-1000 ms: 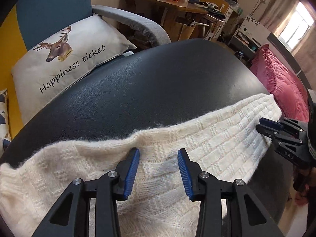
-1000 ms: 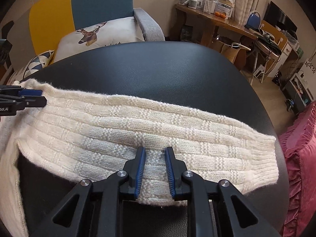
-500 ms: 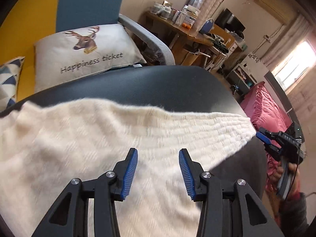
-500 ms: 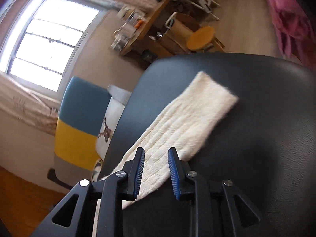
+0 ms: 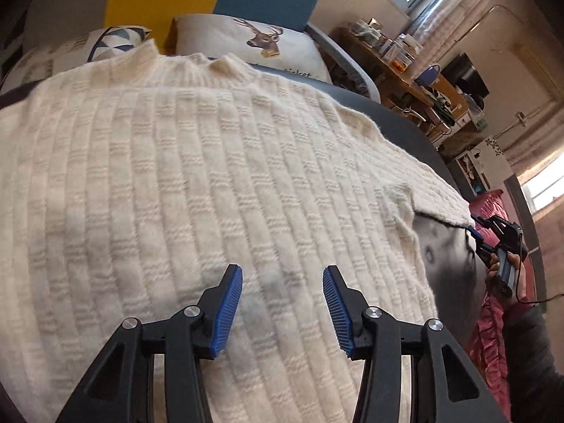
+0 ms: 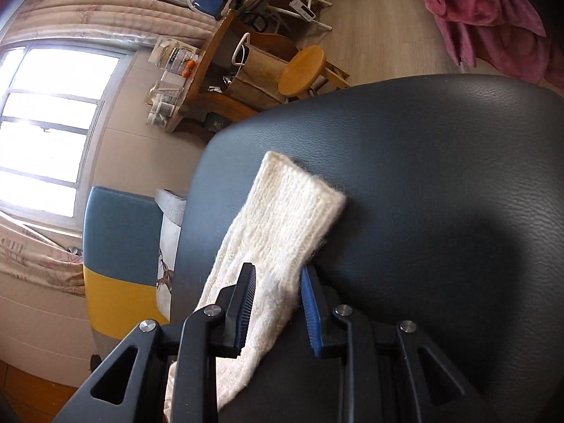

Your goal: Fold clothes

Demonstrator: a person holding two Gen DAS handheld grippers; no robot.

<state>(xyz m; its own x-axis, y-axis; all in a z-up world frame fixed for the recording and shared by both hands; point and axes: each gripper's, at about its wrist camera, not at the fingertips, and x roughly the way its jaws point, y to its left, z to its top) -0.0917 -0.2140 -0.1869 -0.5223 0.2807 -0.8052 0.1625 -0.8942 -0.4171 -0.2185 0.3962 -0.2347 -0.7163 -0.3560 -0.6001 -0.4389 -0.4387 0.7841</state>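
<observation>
A cream knit sweater (image 5: 211, 176) lies spread on the dark leather table (image 5: 444, 246), collar at the far side. Above the sweater's body hovers my left gripper (image 5: 282, 303); its jaws are opening, with nothing between them. One sleeve (image 6: 292, 211) stretches out flat toward the table's edge. My right gripper (image 6: 276, 303) is rolled over and straddles this sleeve just short of the cuff. Knit runs between its pads, and the right pad touches the sleeve's edge without a clear pinch. The left wrist view shows the right gripper (image 5: 474, 227) at the sleeve's end, in a hand.
An armchair with a deer cushion (image 5: 253, 49) stands behind the table. A cluttered wooden desk (image 5: 405, 67) and a round stool (image 6: 301, 70) are beyond it. A pink bedspread (image 6: 493, 10) hangs close to the table's right side.
My left gripper has swept from the sleeve over to the sweater's body, and its jaws have widened. My right gripper has rolled and come down onto the sleeve near the cuff.
</observation>
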